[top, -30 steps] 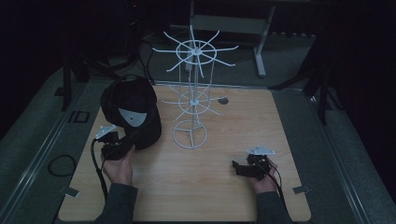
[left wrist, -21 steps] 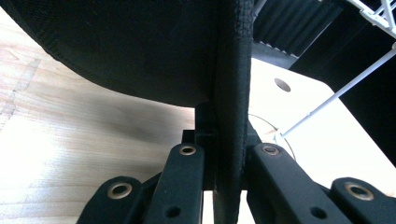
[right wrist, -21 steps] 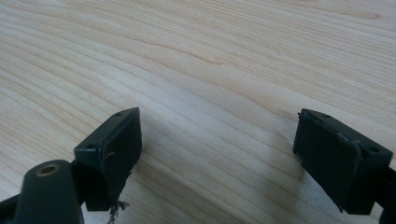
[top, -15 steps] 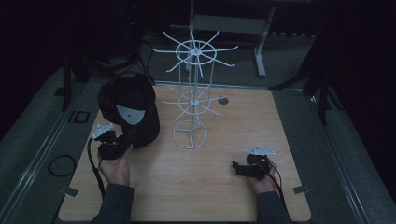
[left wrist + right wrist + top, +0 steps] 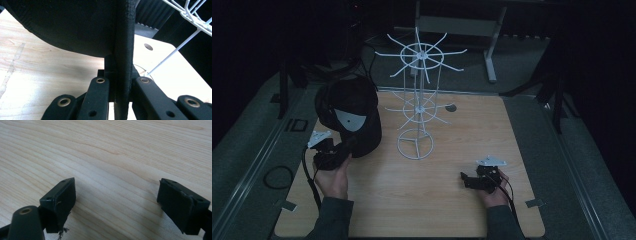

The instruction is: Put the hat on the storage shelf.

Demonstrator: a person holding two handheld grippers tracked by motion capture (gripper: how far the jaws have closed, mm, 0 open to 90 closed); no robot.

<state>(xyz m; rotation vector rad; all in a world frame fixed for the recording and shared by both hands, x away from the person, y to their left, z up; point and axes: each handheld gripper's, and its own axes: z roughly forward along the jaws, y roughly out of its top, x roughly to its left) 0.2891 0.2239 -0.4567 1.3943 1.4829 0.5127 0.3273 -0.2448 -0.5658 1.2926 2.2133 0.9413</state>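
Dark surroundings frame a pale wooden bench [image 5: 412, 200]. At its left edge, the left hand-held gripper [image 5: 343, 149] has its jaws clamped tight on the rim of a black cap [image 5: 354, 107], the thick fabric band pinched upright between them. The cap sits bulky and dark with a pale patch, beside a white wire rack [image 5: 417, 110]. Over on the right, the right hand-held gripper [image 5: 466, 179] rests low, jaws spread wide over bare wood.

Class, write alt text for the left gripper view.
The left gripper is shut on the brim edge of a black cap, held above a light wooden table. A white wire rack stands at upper right.
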